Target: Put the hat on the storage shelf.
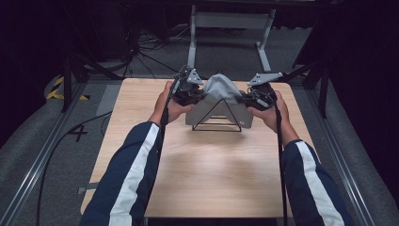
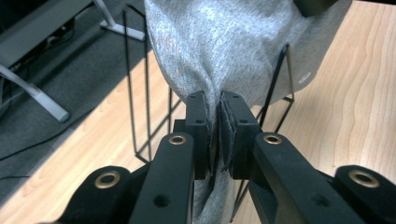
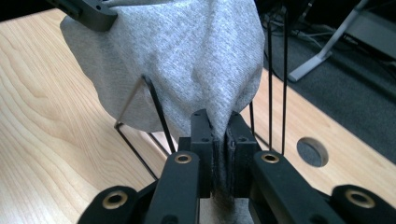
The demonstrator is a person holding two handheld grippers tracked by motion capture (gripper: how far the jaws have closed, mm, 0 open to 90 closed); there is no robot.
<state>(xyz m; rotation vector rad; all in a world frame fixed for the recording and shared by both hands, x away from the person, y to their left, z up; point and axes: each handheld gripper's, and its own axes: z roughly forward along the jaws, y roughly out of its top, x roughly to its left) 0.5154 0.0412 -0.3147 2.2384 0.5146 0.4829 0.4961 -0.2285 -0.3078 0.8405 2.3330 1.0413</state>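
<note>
A grey cloth (image 1: 221,96) is draped over a black wire rack (image 1: 217,123) that stands toward the far side of the wooden table (image 1: 188,174). The left gripper (image 1: 195,92) pinches the cloth's left edge and the right gripper (image 1: 248,98) pinches its right edge. In the left gripper view the jaws are closed tight on a gathered fold of the cloth (image 2: 219,51), with the wire rack (image 2: 135,93) just beyond; the right gripper view shows the same — jaws clamped on a bunched piece of the cloth (image 3: 205,56), rack wires (image 3: 275,84) on either side.

The step in hand looks like settling the cloth over the peak of the rack, both sides held at about the same level. The fabric sits on the apex but bulges unevenly, so the next move probably calls for drawing both edges down evenly along the slanted sides — without tugging the light rack out of place — before letting go.
</note>
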